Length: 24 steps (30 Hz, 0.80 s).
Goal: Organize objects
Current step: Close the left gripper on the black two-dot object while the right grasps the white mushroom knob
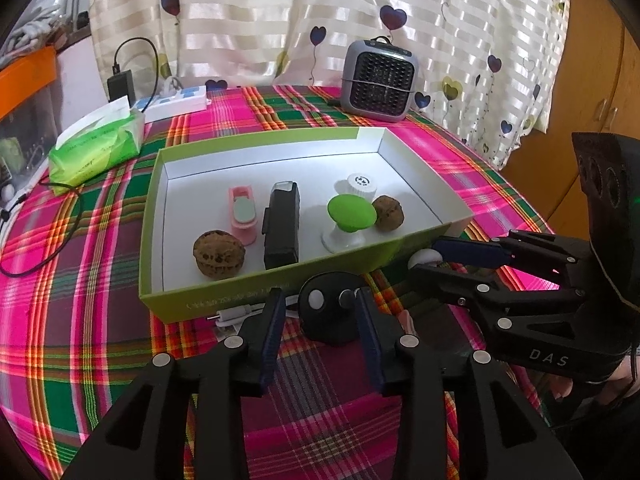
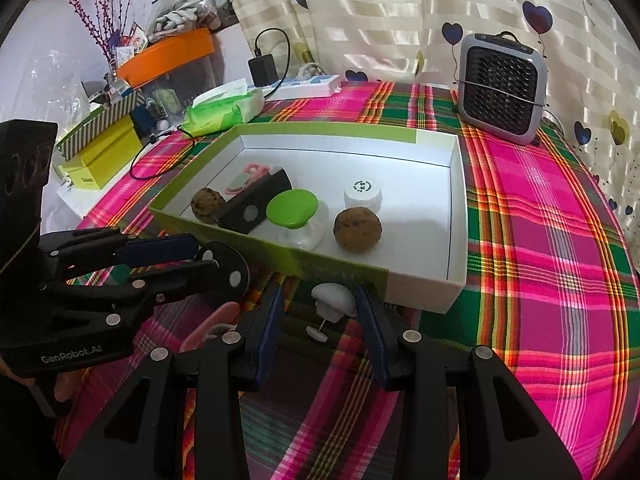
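Sorting into the box (image 1: 256,284): your left gripper (image 1: 320,300) stands open around the black disc (image 1: 326,312); your right gripper (image 2: 318,304) grips the white piece (image 2: 334,300), which needs lifting in.

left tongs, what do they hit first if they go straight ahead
Probably the black disc lying on the cloth between the open left tongs; just past it stands the near wall of the green box. Depth is hard to judge.

Right tool (image 2: 316,312) straddles white knob (image 2: 334,299) beside green box (image 2: 348,276)
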Motion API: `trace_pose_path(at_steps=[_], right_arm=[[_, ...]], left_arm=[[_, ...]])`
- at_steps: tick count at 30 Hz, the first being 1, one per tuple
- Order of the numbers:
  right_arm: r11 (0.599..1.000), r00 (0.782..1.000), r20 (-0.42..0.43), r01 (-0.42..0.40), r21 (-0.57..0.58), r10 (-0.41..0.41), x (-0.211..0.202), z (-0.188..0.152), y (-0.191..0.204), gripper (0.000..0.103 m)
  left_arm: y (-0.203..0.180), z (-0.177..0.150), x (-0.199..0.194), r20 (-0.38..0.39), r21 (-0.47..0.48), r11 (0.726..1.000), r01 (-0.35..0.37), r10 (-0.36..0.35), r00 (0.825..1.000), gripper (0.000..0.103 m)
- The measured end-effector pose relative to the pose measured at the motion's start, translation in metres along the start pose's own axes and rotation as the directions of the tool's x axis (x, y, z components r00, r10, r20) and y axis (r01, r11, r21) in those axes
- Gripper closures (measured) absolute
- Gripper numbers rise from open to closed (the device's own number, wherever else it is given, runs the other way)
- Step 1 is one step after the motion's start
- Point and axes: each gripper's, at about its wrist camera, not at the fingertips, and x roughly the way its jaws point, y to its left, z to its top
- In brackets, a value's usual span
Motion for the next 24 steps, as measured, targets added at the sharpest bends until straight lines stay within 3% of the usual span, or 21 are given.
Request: trace_pose_path(at_steps=[7, 24], right_arm=[[1.000, 1.000, -0.015, 0.002, 0.013, -0.001, 0.0026, -0.0006, -0.0017, 0.063], [0.998, 0.999, -0.043, -0.014, 0.062, 0.017, 0.0091, 0.0000, -0.0084, 0.063]], left_arm=[[-0.0015, -0.0019, 0.0095, -0.030, 0.007, 1.000, 0.001, -0.001, 1.000, 0.068], [-0.0033, 0.0004, 0.0108, -0.002, -0.012, 1.000, -0.009, 0.009, 1.000, 0.069]])
